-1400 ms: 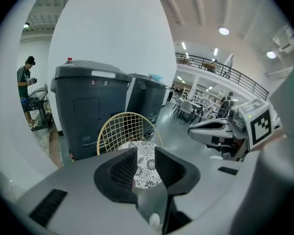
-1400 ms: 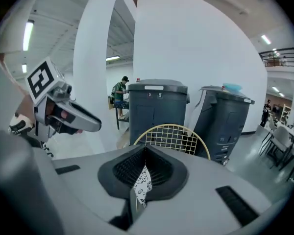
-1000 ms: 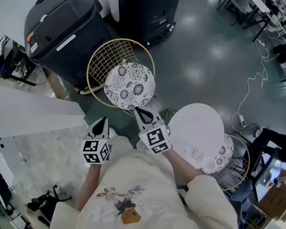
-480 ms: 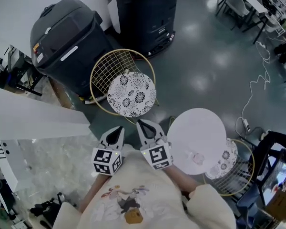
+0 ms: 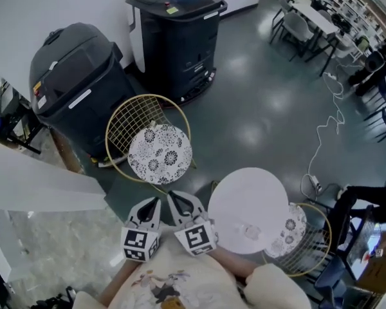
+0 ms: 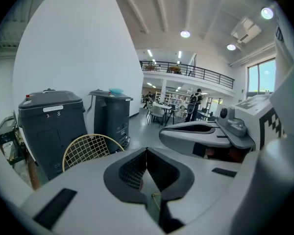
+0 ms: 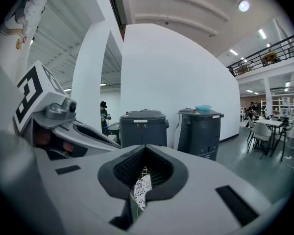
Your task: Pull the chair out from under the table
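Note:
The chair (image 5: 159, 153), with its gold wire back and black-and-white patterned seat cushion, stands on the grey floor to the left of the round white table (image 5: 248, 208), clear of it. My left gripper (image 5: 154, 203) and right gripper (image 5: 174, 196) are side by side close to my body, just short of the seat's near edge and not touching it. Both are shut with nothing in them. The wire back (image 6: 87, 149) shows in the left gripper view past the closed left gripper (image 6: 146, 153). A strip of cushion (image 7: 143, 187) shows below the closed right gripper (image 7: 145, 150).
Two dark wheeled bins (image 5: 77, 85) (image 5: 175, 34) stand behind the chair by the white wall. A second wire chair (image 5: 299, 234) is tucked under the table's right side. A cable (image 5: 321, 140) trails on the floor, and a white counter (image 5: 32, 182) lies at left.
Both grippers have drawn back toward my body and risen, away from the chair seat. The left one has closed in beside the right. The chair has kept its place.

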The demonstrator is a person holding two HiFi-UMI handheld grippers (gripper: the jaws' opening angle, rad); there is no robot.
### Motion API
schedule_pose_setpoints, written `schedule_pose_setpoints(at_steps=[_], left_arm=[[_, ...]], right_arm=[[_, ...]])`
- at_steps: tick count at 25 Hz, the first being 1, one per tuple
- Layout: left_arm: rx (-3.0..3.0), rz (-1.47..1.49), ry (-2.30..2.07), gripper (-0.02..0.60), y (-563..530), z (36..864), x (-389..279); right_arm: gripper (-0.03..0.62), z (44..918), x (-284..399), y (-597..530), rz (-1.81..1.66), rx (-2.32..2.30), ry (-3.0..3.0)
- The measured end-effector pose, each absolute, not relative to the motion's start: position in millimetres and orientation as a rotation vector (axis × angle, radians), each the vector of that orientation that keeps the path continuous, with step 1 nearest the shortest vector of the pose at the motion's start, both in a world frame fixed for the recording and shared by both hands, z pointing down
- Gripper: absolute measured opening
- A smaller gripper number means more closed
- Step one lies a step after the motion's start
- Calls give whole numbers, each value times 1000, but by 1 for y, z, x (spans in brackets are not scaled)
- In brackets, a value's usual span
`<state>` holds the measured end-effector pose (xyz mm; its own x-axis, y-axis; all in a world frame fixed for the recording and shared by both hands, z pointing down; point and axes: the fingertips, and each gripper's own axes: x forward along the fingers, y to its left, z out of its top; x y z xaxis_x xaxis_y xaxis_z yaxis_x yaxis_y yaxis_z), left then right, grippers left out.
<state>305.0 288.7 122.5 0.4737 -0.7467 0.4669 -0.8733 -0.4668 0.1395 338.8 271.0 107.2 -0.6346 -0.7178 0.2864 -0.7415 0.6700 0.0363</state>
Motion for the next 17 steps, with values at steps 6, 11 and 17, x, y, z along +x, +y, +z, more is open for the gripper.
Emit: schedule_pose_setpoints(at_steps=[6, 11, 17], left_arm=[[2356, 469, -1322, 9, 290, 125, 312], [2338, 470, -1311, 9, 291, 127, 307], [2355, 490, -1308, 9, 304, 126, 315]], right_arm=[[8, 110, 340, 276, 150, 1162, -2591], [9, 112, 338, 275, 176, 1171, -2583], [9, 114, 341, 288, 219, 1154, -2563]])
